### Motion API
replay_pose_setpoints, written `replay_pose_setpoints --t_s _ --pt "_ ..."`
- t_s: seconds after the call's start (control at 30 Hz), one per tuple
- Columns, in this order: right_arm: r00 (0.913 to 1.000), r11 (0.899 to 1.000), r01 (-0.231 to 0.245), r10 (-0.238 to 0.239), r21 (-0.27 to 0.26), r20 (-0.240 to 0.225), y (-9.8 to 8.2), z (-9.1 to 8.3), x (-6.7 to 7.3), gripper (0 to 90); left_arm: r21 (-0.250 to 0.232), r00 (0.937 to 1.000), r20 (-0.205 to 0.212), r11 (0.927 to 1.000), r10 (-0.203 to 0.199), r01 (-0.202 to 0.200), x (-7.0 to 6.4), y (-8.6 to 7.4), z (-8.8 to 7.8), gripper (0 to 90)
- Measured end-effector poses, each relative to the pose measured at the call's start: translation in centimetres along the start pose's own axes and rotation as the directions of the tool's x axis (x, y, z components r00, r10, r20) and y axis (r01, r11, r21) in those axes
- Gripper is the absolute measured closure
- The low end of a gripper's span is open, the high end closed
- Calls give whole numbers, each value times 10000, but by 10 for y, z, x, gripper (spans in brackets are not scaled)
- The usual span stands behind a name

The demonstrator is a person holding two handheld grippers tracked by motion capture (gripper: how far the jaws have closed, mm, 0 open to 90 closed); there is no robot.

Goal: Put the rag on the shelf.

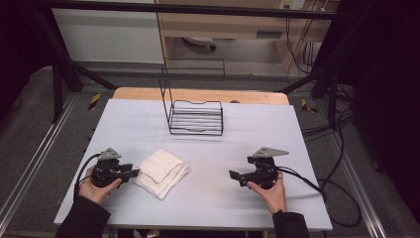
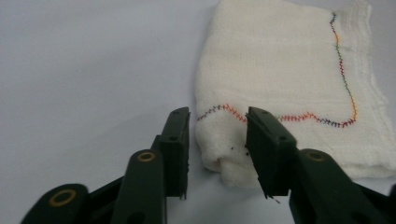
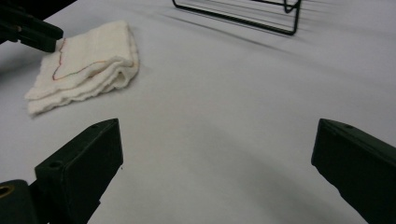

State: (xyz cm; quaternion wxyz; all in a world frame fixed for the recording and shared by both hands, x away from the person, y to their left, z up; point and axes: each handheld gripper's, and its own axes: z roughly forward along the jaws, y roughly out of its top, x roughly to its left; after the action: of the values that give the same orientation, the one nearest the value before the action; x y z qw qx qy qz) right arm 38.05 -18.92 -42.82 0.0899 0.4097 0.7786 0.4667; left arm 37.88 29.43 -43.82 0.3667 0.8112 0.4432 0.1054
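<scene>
A folded white cloth (image 1: 161, 172) with coloured zigzag stitching lies on the grey table (image 1: 257, 139), front left of centre. My left gripper (image 1: 134, 173) is at the cloth's left edge, pointing right. In the left gripper view the cloth (image 2: 280, 70) has its near folded corner between the jaws of this gripper (image 2: 217, 135); a gap shows beside the left jaw, so it is open. My right gripper (image 1: 233, 176) points left over bare table, well right of the cloth. In the right gripper view it (image 3: 217, 149) stands wide open and holds nothing, with the cloth (image 3: 88, 65) farther off.
A black wire rack (image 1: 195, 116) stands at the back middle of the table, its base visible (image 3: 243, 14) in the right gripper view. A wooden board edge (image 1: 198, 94) lies behind the table. Cables (image 1: 317, 188) trail off the right side.
</scene>
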Motion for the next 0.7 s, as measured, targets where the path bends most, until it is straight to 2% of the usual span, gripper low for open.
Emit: replay_pose_setpoints --t_s 0.13,0.27,0.3,0.33,0.37,0.43,0.47,0.53,0.57,0.7 --pt "9998 9998 132 -130 138 -154 8 16 18 38 96 9997 220 9999 -96 94 0 -2 1 678" --pt "9985 9980 533 -527 346 -178 16 36 38 60 169 9997 246 9999 -37 32 -2 -2 1 732" --pt "9985 9980 533 -527 346 -178 16 36 38 60 195 9997 232 9998 -27 22 -3 -3 1 732" --pt "9983 9977 551 -543 396 -208 18 41 43 67 207 9997 231 9998 -45 40 -3 -3 1 743" --pt "9981 9978 519 -504 418 -359 22 53 52 81 233 9998 206 9997 -33 28 -4 -3 2 756" --pt "9979 9977 522 -505 433 -407 23 57 55 90 250 9998 199 9997 -25 20 -4 -3 2 760" --pt "9978 9978 468 -445 460 -482 27 67 62 110 275 9998 197 9996 -27 22 -5 -3 2 769" --pt "9977 9979 486 -464 427 -497 28 71 64 122 304 9999 171 9995 -13 8 -5 -3 2 772" --pt "9980 9984 396 -375 414 -503 32 80 70 130 316 9999 134 9995 -3 -1 -6 -3 2 777" --pt "9983 9985 303 -280 455 -515 35 93 76 170 342 9999 29 9994 111 -112 -8 -3 3 778"
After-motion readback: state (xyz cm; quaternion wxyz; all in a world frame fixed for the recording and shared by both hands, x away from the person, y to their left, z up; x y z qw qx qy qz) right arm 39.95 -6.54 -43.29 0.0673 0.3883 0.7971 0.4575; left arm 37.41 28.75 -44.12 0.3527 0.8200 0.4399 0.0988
